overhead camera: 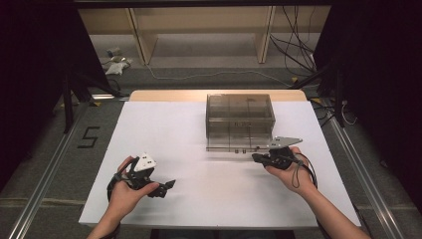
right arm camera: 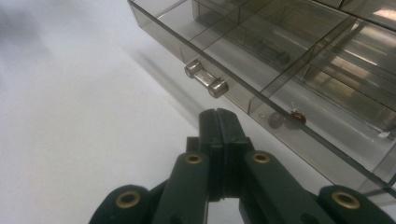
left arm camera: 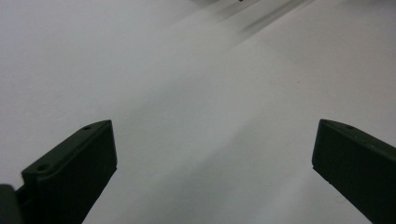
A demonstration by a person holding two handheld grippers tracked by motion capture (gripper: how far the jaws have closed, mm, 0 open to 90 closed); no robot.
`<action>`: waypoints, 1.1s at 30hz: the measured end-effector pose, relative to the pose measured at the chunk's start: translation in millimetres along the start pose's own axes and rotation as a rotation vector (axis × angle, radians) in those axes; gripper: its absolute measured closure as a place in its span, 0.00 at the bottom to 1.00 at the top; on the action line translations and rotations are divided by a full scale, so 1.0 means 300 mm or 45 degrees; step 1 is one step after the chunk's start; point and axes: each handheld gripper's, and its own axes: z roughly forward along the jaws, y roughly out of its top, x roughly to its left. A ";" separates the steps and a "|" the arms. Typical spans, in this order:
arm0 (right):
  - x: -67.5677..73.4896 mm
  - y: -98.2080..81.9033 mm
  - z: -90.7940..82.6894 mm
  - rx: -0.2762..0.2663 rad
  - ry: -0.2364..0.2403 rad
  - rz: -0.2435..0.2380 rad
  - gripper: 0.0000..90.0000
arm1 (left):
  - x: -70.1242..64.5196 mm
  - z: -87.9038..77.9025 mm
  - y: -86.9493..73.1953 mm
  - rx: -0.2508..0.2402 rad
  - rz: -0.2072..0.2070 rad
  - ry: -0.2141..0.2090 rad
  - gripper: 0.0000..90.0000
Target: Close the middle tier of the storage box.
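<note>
White table (overhead camera: 164, 124), smoky drawer box (overhead camera: 240, 115)

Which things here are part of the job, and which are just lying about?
Job in hand:
- smoky plastic drawer box
- its pulled-out drawer, with handle
- right hand-held gripper, shut just short of the handle

Lying about:
- left hand-held gripper, open over bare table
- floor cables

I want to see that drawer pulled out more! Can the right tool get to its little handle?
Probably yes. The right tool sits just short of the handle on the clear drawer, with nothing between. But its jaws are shut, so they would need opening first.
</note>
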 end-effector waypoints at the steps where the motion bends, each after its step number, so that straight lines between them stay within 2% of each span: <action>1: 0.001 -0.001 0.002 0.003 -0.001 0.002 1.00 | 0.001 -0.001 0.000 0.003 0.005 0.002 0.00; 9: -0.002 0.000 0.029 0.025 -0.021 0.012 1.00 | -0.003 -0.001 0.001 0.009 0.014 0.006 0.00; 19: -0.013 0.004 0.045 0.016 -0.061 0.056 1.00 | -0.001 0.003 0.001 0.009 0.009 -0.001 0.00; 22: -0.014 0.004 0.058 0.008 -0.057 0.076 1.00 | -0.002 0.002 0.002 0.012 0.014 -0.001 0.00; 33: -0.016 0.006 0.094 0.011 -0.077 0.084 1.00 | -0.006 0.004 0.004 0.012 0.015 0.000 0.00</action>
